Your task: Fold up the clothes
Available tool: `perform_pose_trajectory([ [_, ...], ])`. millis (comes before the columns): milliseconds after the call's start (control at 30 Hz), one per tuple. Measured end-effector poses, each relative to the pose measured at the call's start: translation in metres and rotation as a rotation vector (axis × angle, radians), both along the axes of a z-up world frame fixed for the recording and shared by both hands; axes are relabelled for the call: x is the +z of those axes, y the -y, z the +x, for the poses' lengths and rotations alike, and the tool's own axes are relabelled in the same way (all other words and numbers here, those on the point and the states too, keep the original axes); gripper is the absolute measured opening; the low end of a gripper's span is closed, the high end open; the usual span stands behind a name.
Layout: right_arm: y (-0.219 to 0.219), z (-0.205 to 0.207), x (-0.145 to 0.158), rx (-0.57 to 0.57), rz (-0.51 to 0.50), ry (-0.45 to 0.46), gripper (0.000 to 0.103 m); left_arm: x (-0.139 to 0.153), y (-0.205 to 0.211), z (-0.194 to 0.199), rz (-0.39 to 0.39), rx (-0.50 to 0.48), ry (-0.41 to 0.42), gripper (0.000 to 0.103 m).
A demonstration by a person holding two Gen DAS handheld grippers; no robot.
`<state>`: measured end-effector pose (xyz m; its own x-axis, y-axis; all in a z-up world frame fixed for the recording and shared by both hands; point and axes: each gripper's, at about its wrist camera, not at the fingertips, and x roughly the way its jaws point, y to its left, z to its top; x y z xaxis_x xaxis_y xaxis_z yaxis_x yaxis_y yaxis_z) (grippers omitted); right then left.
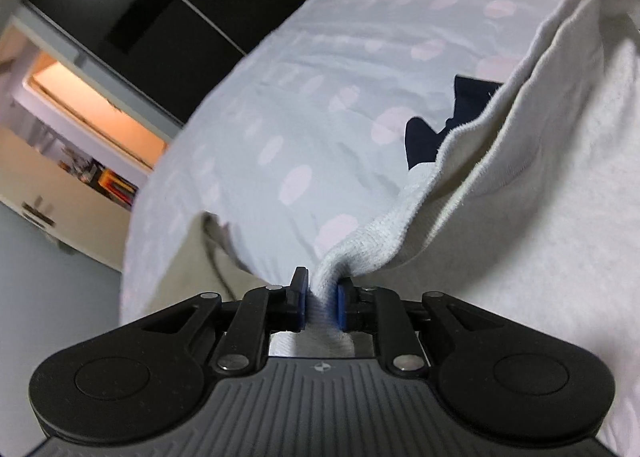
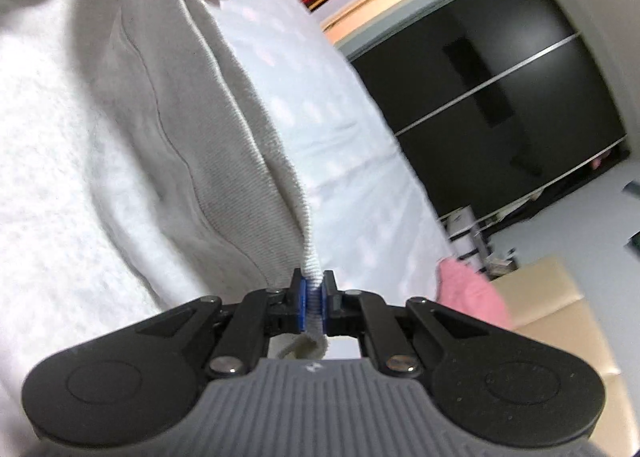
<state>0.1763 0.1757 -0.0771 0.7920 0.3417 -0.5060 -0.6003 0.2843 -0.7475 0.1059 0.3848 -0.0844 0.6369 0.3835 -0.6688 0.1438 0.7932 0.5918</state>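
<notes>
over the dotted bedspread (image 1: 280,105), white knit garment (image 1: 540,177) stretched lengthwise between left tool (image 1: 323,303) and right tool (image 2: 315,297), both clamped on its ribbed hem

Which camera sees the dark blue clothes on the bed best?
The left wrist view: the dark blue garment lies on the spotted bedsheet, peeking past the white sweater. The right wrist view doesn't show it.

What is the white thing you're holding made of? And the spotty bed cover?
The white garment looks like soft knit, probably cotton: its ribbed hem shows fine ridges, the body looks fuzzy and matte. The spotty cover seems smooth woven cloth, matte, with shallow creases. Exact fibres can't be told.
</notes>
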Motion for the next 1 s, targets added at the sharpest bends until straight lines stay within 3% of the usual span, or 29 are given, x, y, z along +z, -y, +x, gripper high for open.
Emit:
perform_pose_trajectory([
  [167, -0.019, 0.035, -0.024, -0.047, 0.009, -0.070, 0.008, -0.026, -0.010, 0.020, -0.025, 0.034, 0.009, 0.017],
  [300, -0.029, 0.059, -0.036, -0.094, 0.034, -0.128, 0.010, -0.037, -0.015, 0.028, -0.032, 0.069, 0.034, 0.035],
  [367, -0.031, 0.062, -0.041, -0.112, 0.049, -0.138, 0.014, -0.032, -0.018, 0.026, -0.034, 0.093, 0.060, 0.045],
  [433, -0.030, 0.066, -0.040, -0.136, 0.071, -0.128, 0.033, -0.024, -0.021, 0.023, -0.040, 0.114, 0.092, 0.045],
  [467, -0.027, 0.065, -0.039, -0.153, 0.086, -0.119, 0.036, -0.020, -0.023, 0.022, -0.042, 0.124, 0.109, 0.045],
  [600, -0.003, 0.062, -0.027, -0.245, 0.178, -0.172, 0.038, 0.003, -0.038, 0.005, -0.117, 0.203, 0.186, 0.050],
  [800, 0.049, 0.053, -0.002, -0.368, 0.354, -0.410, 0.038, 0.020, -0.038, -0.050, -0.203, 0.251, 0.200, 0.053],
  [1000, 0.107, 0.020, -0.014, -0.498, 0.509, -0.687, 0.040, 0.008, -0.040, -0.112, -0.326, 0.353, 0.195, 0.053],
])
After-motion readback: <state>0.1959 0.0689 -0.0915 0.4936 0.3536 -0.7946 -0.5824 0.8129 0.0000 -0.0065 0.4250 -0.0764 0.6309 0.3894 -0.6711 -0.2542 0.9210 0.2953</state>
